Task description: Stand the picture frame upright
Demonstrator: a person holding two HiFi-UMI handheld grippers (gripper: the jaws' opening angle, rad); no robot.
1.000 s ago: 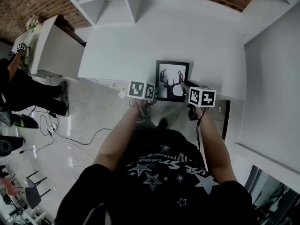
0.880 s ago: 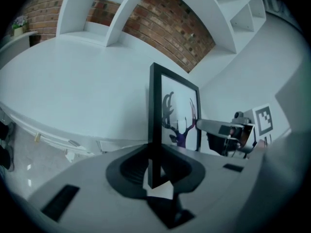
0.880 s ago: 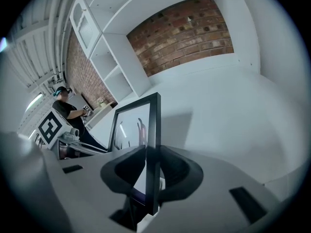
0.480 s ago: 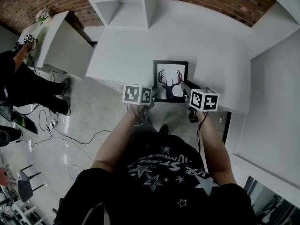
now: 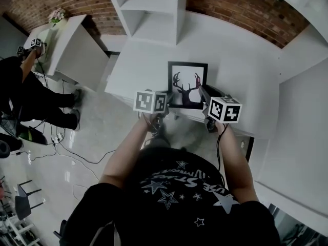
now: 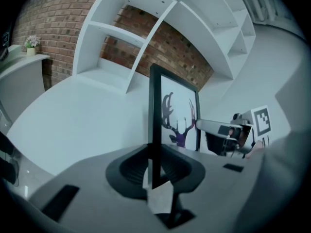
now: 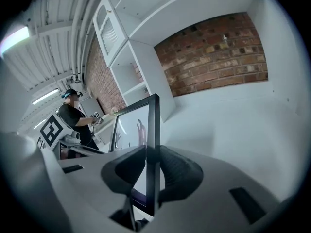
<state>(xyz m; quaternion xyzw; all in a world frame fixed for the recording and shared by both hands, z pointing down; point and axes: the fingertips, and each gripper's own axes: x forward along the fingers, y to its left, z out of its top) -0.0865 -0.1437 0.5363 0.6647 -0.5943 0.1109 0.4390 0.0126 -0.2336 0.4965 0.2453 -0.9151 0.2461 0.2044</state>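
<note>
A black picture frame (image 5: pixel 187 85) with a deer silhouette print is held over the near edge of the white table (image 5: pixel 236 60). My left gripper (image 5: pixel 167 104) is shut on its left edge and my right gripper (image 5: pixel 201 94) on its right edge. In the left gripper view the frame's side bar (image 6: pixel 155 115) runs straight up between the jaws of that gripper (image 6: pixel 154 168), and the right gripper (image 6: pixel 228 131) shows beyond the print. The right gripper view has the frame (image 7: pixel 151 140) edge-on inside that gripper (image 7: pixel 148 173); its jaws have just been closing, with the frame's edge between them.
White shelving (image 5: pixel 154 9) stands at the table's far side against a brick wall. A white cabinet (image 5: pixel 72 45) with a small plant is at the left. Another person (image 5: pixel 20 86) stands there on the floor, among cables.
Both grippers have risen and moved away from me with the frame between them, and its far edge now sits higher, so the frame is steeper.
</note>
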